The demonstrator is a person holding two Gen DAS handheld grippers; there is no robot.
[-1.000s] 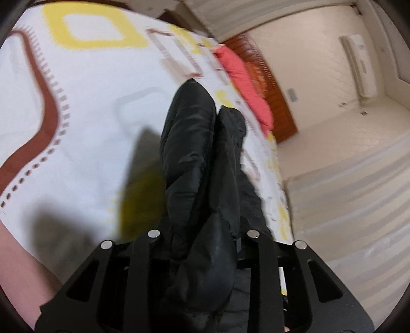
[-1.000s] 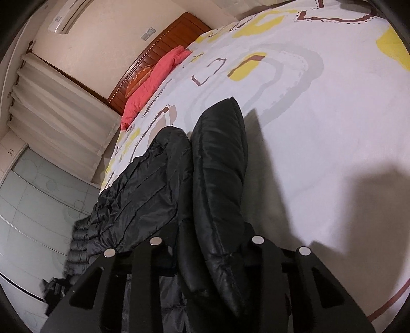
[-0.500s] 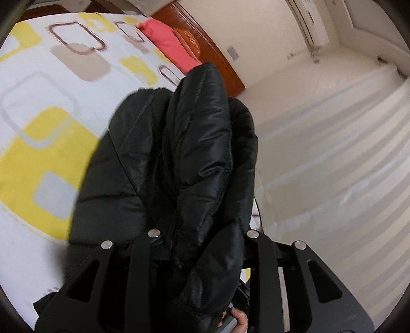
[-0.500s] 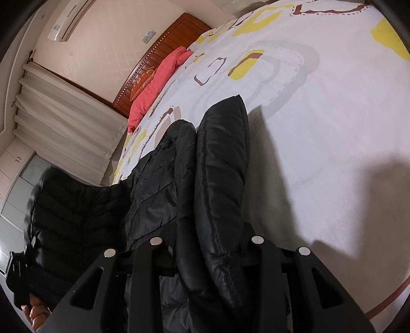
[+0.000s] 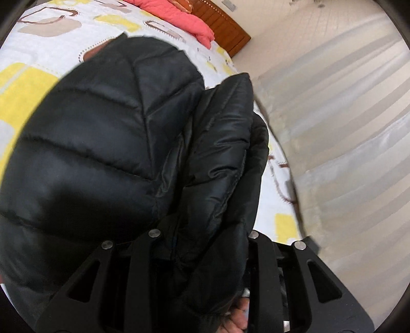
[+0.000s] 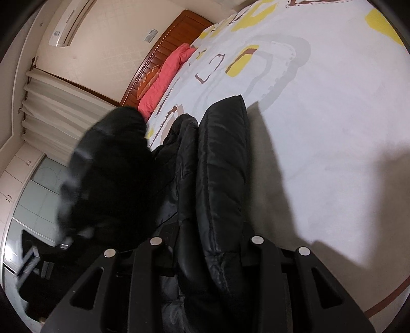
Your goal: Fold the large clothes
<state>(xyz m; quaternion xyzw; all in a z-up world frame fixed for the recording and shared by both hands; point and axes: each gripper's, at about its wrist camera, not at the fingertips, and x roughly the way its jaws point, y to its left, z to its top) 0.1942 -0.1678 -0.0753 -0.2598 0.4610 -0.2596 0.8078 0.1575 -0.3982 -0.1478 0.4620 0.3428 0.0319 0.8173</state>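
A black quilted puffer jacket [image 5: 107, 143] fills the left wrist view, bunched and lifted over the patterned bedspread [image 5: 46, 46]. My left gripper [image 5: 202, 238] is shut on a thick fold of it. In the right wrist view the same jacket [image 6: 220, 169] stands up in a fold between the jaws, and my right gripper [image 6: 207, 243] is shut on it. To the left there, a blurred black bulk of the jacket [image 6: 107, 174] hangs in the air with the left gripper's body [image 6: 30, 261] below it. A hand [image 5: 238, 320] shows under the left gripper.
The bedspread [image 6: 320, 128] is white with yellow and brown shapes. A red pillow [image 6: 166, 74] lies against the wooden headboard [image 6: 164, 51]. Pale curtains [image 5: 346, 153] hang beside the bed. An air conditioner [image 6: 69, 23] sits high on the wall.
My left gripper has swung across the bed with its jacket fold, which now spreads wide before the camera and appears in the right wrist view. My right gripper has shifted slightly, still gripping.
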